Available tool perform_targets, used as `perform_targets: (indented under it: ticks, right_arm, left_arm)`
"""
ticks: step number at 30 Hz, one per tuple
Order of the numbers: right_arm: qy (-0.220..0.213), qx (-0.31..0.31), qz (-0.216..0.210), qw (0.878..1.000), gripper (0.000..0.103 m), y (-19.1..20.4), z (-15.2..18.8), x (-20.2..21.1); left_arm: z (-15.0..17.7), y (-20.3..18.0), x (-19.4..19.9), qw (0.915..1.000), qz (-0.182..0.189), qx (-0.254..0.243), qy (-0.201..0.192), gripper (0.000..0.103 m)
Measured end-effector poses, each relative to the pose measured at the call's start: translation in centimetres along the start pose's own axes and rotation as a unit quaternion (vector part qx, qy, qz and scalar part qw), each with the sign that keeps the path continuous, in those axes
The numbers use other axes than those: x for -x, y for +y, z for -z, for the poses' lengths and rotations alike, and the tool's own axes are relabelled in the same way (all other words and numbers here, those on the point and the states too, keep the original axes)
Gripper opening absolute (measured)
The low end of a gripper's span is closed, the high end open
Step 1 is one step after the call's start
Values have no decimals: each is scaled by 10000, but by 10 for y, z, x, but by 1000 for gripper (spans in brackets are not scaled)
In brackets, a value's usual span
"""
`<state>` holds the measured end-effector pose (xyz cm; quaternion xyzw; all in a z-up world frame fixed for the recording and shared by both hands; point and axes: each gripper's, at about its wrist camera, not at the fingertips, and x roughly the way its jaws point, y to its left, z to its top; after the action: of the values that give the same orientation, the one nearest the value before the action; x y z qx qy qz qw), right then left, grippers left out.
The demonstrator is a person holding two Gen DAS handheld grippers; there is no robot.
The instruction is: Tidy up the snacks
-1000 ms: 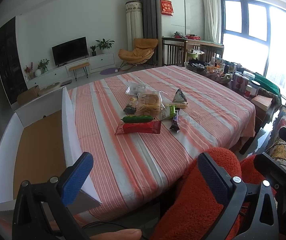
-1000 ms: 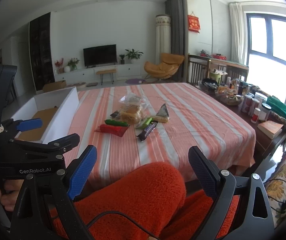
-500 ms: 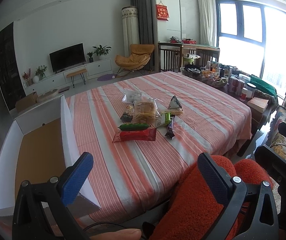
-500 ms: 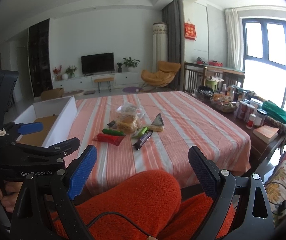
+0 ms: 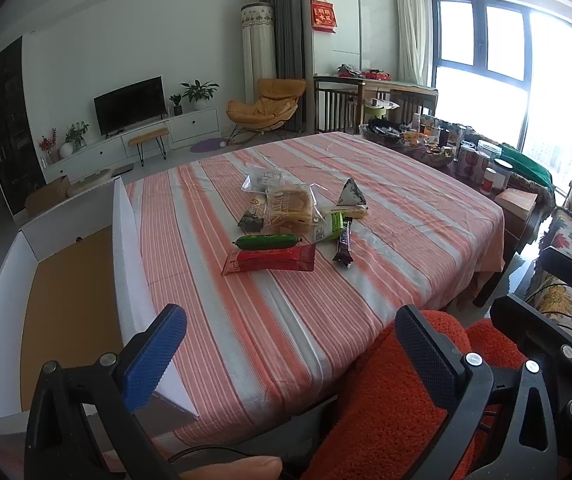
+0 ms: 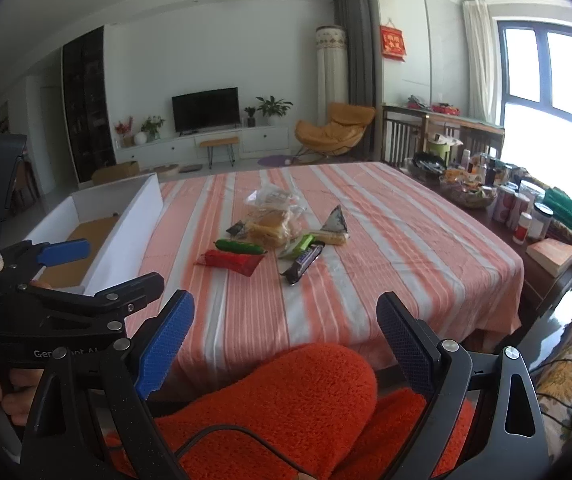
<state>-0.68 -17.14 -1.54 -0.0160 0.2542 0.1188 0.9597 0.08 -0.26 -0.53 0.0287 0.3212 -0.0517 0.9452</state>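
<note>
Snacks [image 5: 286, 228] lie well ahead of both empty, spread-apart tools [image 5: 290, 356] [image 6: 286, 332].

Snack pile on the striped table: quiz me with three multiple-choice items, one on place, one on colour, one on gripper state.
1. Where is the white box relative to the snacks?
A. To their left, at the table edge
B. To their right
C. On top of them

2. What colour is the flat packet nearest the grippers?
A. Blue
B. Red
C. White

3. How are the left gripper and right gripper?
A. Both shut on snacks
B. One holds a snack
C. Both open, holding nothing

Answers: 1 A, the box stands left of the pile; 2 B, its wrapper is red; 3 C, both pairs of fingers are spread with nothing between.
</note>
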Motion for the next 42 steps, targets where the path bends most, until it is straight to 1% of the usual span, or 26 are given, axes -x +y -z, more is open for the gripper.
perform_targets:
  ticks: [21,26,33,36,42]
  right_arm:
    - [-126,-46,24,9999,95,-4,-1,9]
    - [-119,-50,16,9999,95,-4,-1,9]
    - [-161,-139,26,9998,95,-9,0,11]
    - [-113,-205,10,9997,95,-11,1,9]
    - [-54,-173,29,9998,95,-8,1,7]
  left_arm:
    - [1,-7,4,10000,-40,-73,6,103]
    - [2,-7,1,9999,-47,-79,70,103]
    - [2,-9,-10,9994,-42,-43,334,103]
    - [3,-5,-13,9990,-56,29,435,103]
    - [5,2,-21,9979,45,129,631,103]
